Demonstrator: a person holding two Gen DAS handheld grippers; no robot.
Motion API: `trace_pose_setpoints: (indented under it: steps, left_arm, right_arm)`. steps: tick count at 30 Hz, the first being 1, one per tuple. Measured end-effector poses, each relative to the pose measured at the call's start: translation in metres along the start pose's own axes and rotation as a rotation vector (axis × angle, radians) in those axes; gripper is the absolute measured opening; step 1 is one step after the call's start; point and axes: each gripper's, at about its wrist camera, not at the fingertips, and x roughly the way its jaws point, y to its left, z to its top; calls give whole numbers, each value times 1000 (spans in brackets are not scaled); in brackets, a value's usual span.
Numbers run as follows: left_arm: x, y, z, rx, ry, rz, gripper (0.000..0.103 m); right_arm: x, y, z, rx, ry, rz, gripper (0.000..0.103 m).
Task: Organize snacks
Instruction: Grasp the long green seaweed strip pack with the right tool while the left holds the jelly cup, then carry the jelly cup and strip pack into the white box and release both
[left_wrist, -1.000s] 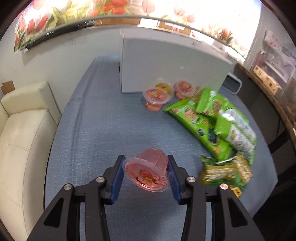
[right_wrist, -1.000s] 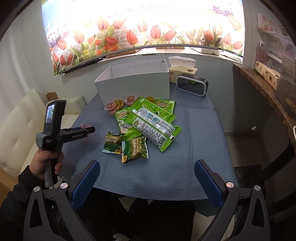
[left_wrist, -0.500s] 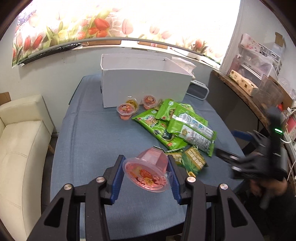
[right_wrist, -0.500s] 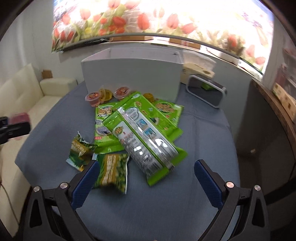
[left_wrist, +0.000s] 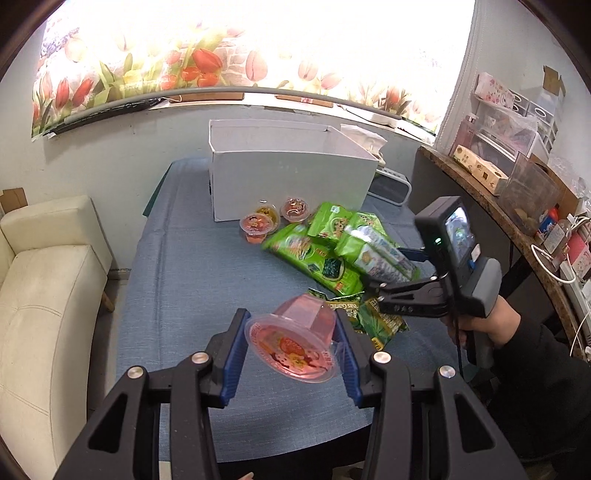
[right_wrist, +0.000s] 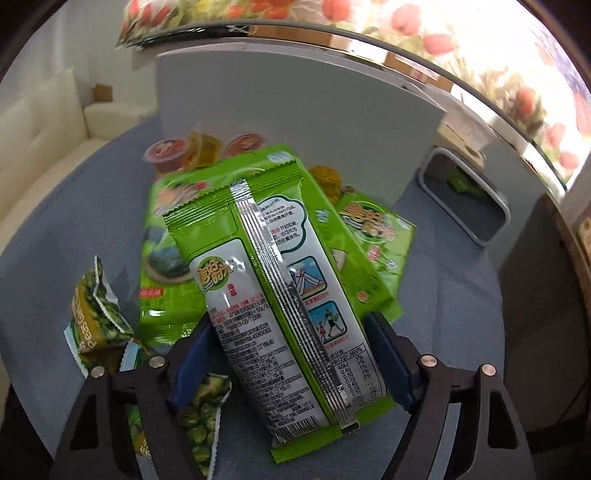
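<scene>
My left gripper (left_wrist: 291, 350) is shut on a pink jelly cup (left_wrist: 295, 341), held tilted above the near part of the blue table (left_wrist: 192, 266). My right gripper (right_wrist: 291, 365) is open, its fingers on either side of a long green seaweed packet (right_wrist: 280, 295) that lies face down on top of the snack pile. The right gripper also shows in the left wrist view (left_wrist: 391, 280) at the pile of green packets (left_wrist: 325, 254). Small pea bags (right_wrist: 99, 317) lie at the pile's near left. Three jelly cups (left_wrist: 258, 223) stand by the white box (left_wrist: 291, 177).
A white open-topped box (right_wrist: 295, 122) stands at the back of the table. A grey clock (right_wrist: 469, 199) sits to its right. A cream sofa (left_wrist: 44, 295) is left of the table. A cluttered shelf (left_wrist: 517, 177) runs along the right.
My right gripper moved forward and down to the snack pile and narrowed around the long green packet. My left gripper kept the pink jelly cup and pulled back a little.
</scene>
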Motion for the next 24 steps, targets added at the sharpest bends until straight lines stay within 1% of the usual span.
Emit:
trace_pose_setpoints:
  steps: [2,3,5,8,13,16,18,20,23,24]
  left_arm:
    - [1,1,1,-1,2,0,49]
    - [2,1,1,-1,1,0,49]
    - [2,0,3,1,0,-4,49]
    - [3,-3,7,8,-5,-10,49]
    - [2,-13,20,34,-24,-31,49]
    - [6,-17,36,53,-34,-36,49]
    - [8,-20,51,63,-57,-39,49]
    - [13,-18,70,55,-80,-49,49]
    - [28,-14,103,60,-108,-19,49]
    - [34,-11,115,51,-109,-23,49]
  right_arm:
    - [-4,-7,-2,30,-12,27,81]
    - [-11,-10,-4,51,-32,41,81]
    - [-20,-14,-7,79,-60,46,81]
    - [-44,-22,-13,134,-96,75,81]
    - [-81,-33,-19,213,-123,107,81]
    - [-95,-41,-9,236,-141,106,81]
    - [-100,-42,6,249,-152,103,81]
    - [-100,-50,25,275,-158,105,81]
    - [-98,-53,50,289,-174,113,81]
    - [-97,-55,65,283,-186,100,81]
